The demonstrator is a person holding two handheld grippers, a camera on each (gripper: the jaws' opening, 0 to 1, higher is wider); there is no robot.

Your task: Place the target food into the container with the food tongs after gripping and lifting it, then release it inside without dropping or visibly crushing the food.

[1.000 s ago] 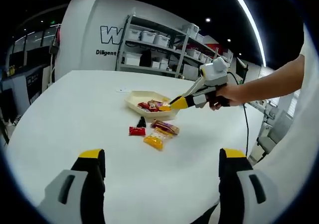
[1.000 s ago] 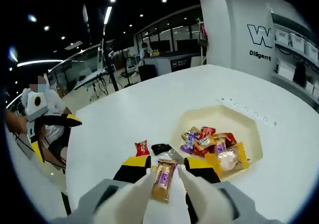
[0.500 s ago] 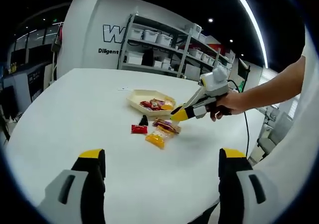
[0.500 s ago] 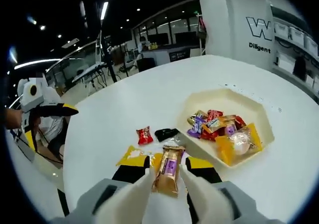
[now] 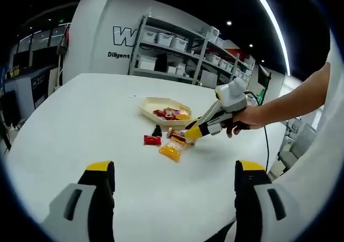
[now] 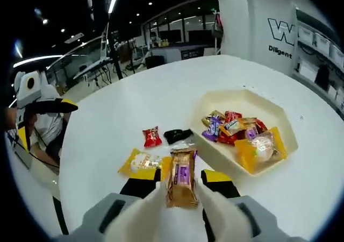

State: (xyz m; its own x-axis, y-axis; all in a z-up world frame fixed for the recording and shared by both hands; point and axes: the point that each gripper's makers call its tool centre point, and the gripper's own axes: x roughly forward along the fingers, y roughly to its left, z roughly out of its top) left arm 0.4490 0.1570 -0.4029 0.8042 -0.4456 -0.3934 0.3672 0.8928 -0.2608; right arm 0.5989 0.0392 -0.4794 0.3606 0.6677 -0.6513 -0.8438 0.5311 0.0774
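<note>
The right gripper carries white tongs whose two tips are pressed against the sides of one brown and purple snack bar, clamping it. The bar stands on end between the tips, over the table and just short of the tray; whether its lower end touches the table is hidden behind the tongs. From the left gripper view the same right gripper reaches in from the right, held by a hand, its yellow tips down among the loose packets.

The left gripper hangs well back from the food with its two jaws wide apart and nothing between them.

Three packets lie loose on the table beside the held bar: one yellow packet, one red packet and one black packet. Inside the tray is a heap of wrapped snacks: red, purple, orange and one pale round piece in yellow wrap. They overlap, so their number cannot be told.

The table is white, round-edged and glossy. Beyond it stand a white curved wall with dark lettering cut off at the edge, metal shelves of bins, and ceiling lights in a dim room. A seated person is at the table's far side.
</note>
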